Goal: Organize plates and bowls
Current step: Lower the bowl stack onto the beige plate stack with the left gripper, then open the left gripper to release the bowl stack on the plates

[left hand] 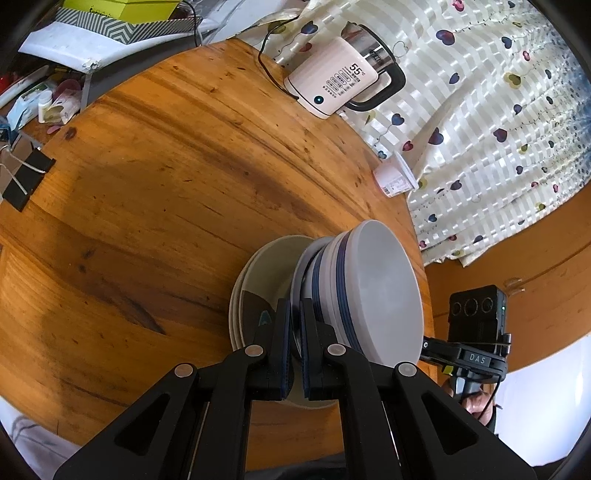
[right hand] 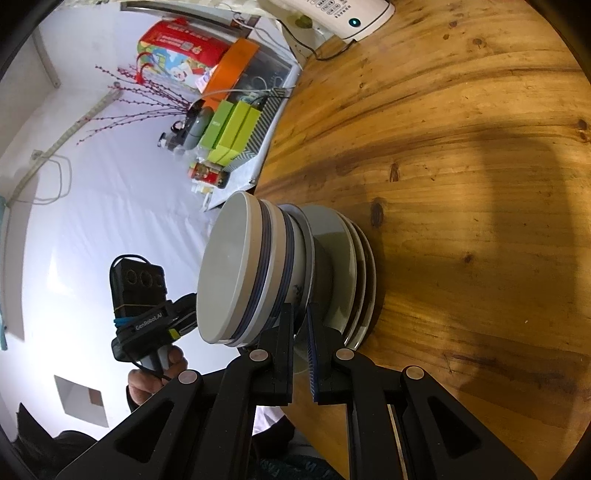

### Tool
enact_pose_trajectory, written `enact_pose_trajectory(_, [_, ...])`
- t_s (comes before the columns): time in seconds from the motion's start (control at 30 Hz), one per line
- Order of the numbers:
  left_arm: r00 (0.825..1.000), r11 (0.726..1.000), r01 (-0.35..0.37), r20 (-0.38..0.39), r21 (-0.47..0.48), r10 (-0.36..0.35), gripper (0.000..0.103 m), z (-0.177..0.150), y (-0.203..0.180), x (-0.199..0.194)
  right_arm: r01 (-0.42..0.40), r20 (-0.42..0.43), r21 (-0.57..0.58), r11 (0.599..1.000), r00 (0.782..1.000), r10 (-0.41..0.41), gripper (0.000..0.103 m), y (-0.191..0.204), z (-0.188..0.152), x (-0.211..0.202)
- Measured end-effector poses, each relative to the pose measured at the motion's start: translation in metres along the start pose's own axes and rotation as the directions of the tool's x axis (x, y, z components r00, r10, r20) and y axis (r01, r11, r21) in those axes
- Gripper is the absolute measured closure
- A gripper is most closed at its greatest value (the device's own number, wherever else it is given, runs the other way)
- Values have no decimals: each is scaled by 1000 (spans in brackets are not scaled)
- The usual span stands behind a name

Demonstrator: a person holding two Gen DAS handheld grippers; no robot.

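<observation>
A stack of crockery stands by the edge of the round wooden table [left hand: 147,184]. Pale plates [left hand: 258,273] [right hand: 343,236] lie lowest, and white bowls with dark blue bands [left hand: 384,295] [right hand: 229,273] are nested on top. My left gripper [left hand: 294,306] is shut on a thin bowl rim between the plates and the banded bowls. From the opposite side, my right gripper [right hand: 300,308] is shut on the same part of the stack. Each view shows the other gripper's camera housing [left hand: 476,306] [right hand: 136,280] beyond the bowls, with a hand on its handle.
An electric kettle on its white base [left hand: 332,85] [right hand: 354,14] stands at the table's far side, its cord trailing off. A small white cup [left hand: 393,179] lies at the table edge beside a heart-patterned cloth [left hand: 498,129]. Boxes [right hand: 232,129] and clutter sit past the rim.
</observation>
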State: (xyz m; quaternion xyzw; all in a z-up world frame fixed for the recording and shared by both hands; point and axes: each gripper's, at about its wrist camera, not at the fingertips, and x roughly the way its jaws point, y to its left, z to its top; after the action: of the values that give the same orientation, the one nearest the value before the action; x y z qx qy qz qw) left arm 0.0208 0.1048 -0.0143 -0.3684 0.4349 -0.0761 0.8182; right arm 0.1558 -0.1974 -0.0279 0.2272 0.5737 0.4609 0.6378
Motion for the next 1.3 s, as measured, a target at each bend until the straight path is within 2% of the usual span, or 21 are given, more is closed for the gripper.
enact_pose_trajectory(0.7, [1000, 1000, 4, 9, -15, -4, 100, 0, 1, -2, 7, -8, 3, 1000, 1000, -7, 95, 0, 1, 3])
enact_pose_trajectory(0.93, [1000, 1000, 7, 11, -11, -7, 98, 0, 2, -3, 35, 11, -6, 999, 999, -35, 93, 2, -2, -3])
enact_pose_trajectory(1.07, [999, 1000, -24, 30, -2, 24, 97, -2, 2, -9, 102, 54, -28, 994, 993, -101, 93, 6, -6, -16])
enact_pose_trajectory(1.2, [997, 998, -58, 61, 25, 56, 96, -6, -4, -17, 130, 95, -49, 990, 988, -125, 89, 11, -12, -27])
enact_pose_trajectory(1.3, [992, 994, -90, 93, 63, 84, 85, -9, -15, -25, 142, 116, -74, 987, 984, -133, 88, 17, -18, -32])
